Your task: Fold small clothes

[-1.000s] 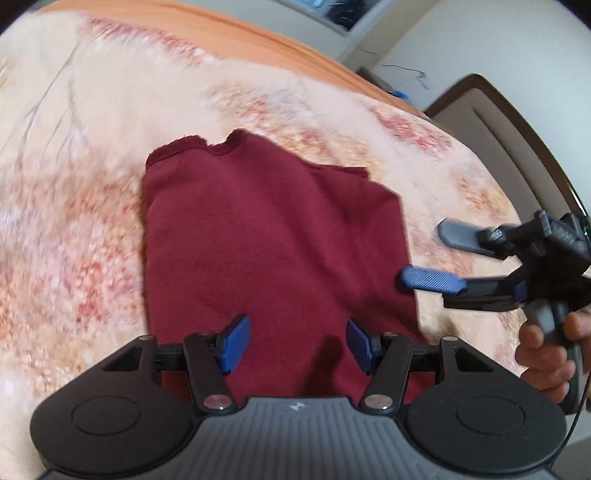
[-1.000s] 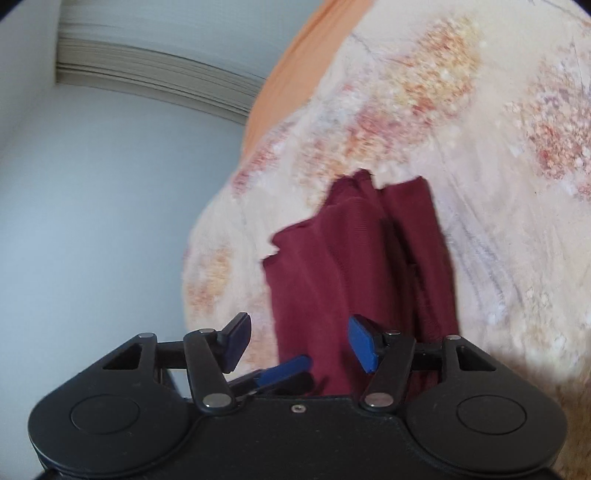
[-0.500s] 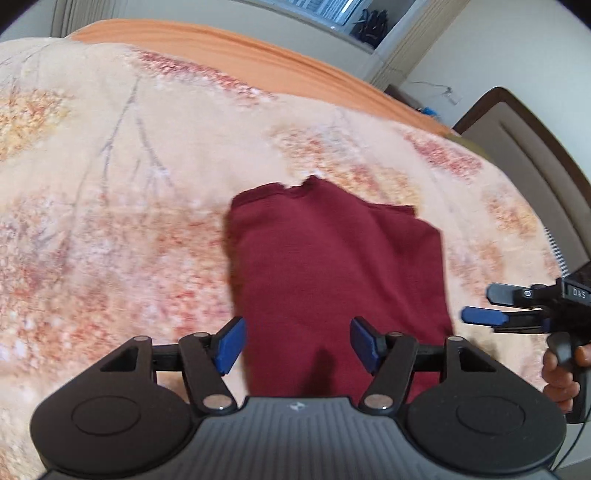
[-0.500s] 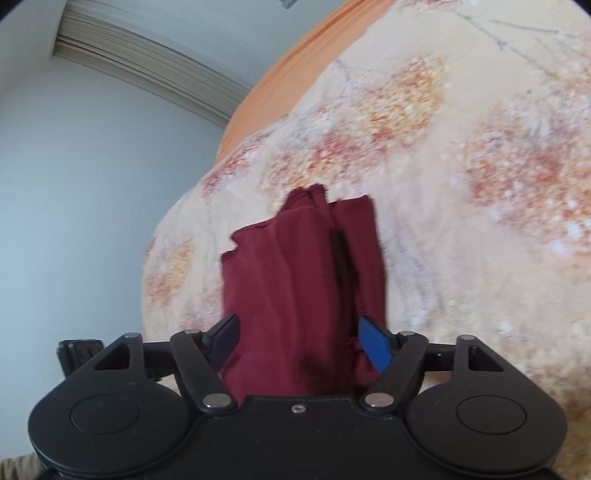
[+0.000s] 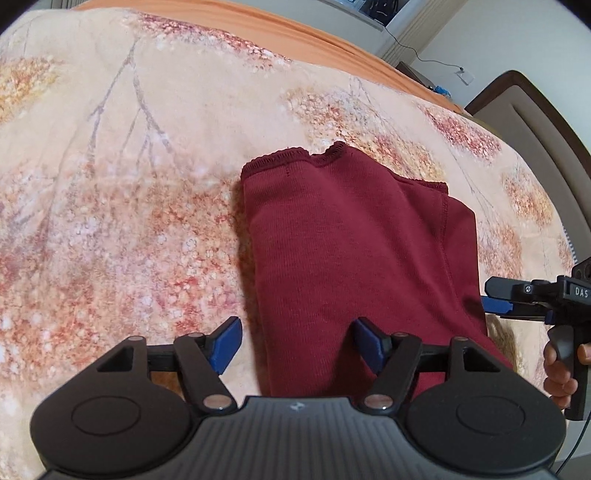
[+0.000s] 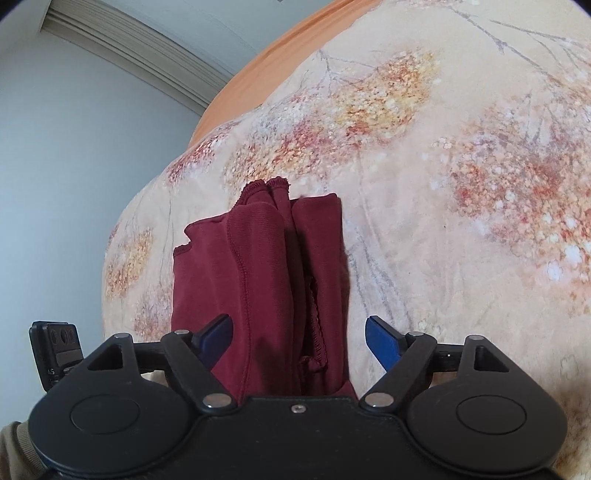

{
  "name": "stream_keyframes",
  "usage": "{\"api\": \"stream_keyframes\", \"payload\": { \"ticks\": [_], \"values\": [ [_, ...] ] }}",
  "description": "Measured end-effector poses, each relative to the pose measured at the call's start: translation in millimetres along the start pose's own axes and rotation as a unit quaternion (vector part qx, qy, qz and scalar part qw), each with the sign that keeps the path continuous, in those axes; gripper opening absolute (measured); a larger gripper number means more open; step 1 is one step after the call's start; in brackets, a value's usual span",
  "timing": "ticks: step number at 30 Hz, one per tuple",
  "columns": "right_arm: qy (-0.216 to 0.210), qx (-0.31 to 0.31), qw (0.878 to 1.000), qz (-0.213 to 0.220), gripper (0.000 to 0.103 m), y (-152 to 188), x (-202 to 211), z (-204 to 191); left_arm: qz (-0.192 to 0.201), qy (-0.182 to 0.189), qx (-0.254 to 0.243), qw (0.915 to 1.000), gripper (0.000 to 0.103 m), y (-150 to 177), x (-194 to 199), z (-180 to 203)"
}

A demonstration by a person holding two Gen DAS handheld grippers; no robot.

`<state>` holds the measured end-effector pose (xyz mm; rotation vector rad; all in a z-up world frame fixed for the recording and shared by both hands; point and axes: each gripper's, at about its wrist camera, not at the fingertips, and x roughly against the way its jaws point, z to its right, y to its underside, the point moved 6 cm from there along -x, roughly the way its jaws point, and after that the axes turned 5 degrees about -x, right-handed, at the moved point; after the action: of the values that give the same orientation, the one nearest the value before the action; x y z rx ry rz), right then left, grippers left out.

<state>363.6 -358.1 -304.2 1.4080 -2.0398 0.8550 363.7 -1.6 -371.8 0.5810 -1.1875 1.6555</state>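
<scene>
A dark red garment [image 5: 354, 258] lies folded into a narrow stack on the floral bedspread [image 5: 129, 184]. It also shows in the right wrist view [image 6: 266, 288], with layered folds and a stitched hem. My left gripper [image 5: 297, 347] is open and empty, hovering over the garment's near end, its left fingertip over the bedspread. My right gripper [image 6: 299, 339] is open and empty above the garment's other near end. In the left wrist view the right gripper [image 5: 498, 299] shows at the garment's right edge, held by a hand.
An orange sheet [image 5: 295, 29] borders the far side of the bed. A padded headboard [image 5: 535, 118] stands at the right. A grey wall [image 6: 74, 166] and window blinds [image 6: 147, 62] lie beyond the bed's edge.
Both grippers have pulled back and risen from the garment. The right gripper has drawn away from the garment's right edge. The garment lies still.
</scene>
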Motion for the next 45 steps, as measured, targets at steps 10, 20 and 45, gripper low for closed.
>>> {"api": "stream_keyframes", "payload": {
  "ticks": [10,20,45],
  "values": [
    [-0.014,-0.006,1.000,-0.010,0.084,0,-16,3,0.000,0.023,0.011,0.9997,0.078,-2,-10,0],
    [-0.080,-0.039,0.995,-0.046,0.082,5,-34,4,-0.018,0.090,0.037,0.9951,0.078,7,-21,-1],
    [0.001,0.046,0.999,-0.029,0.031,9,-29,-34,-0.003,0.039,0.005,0.9992,0.036,-6,4,26]
  ]
}}
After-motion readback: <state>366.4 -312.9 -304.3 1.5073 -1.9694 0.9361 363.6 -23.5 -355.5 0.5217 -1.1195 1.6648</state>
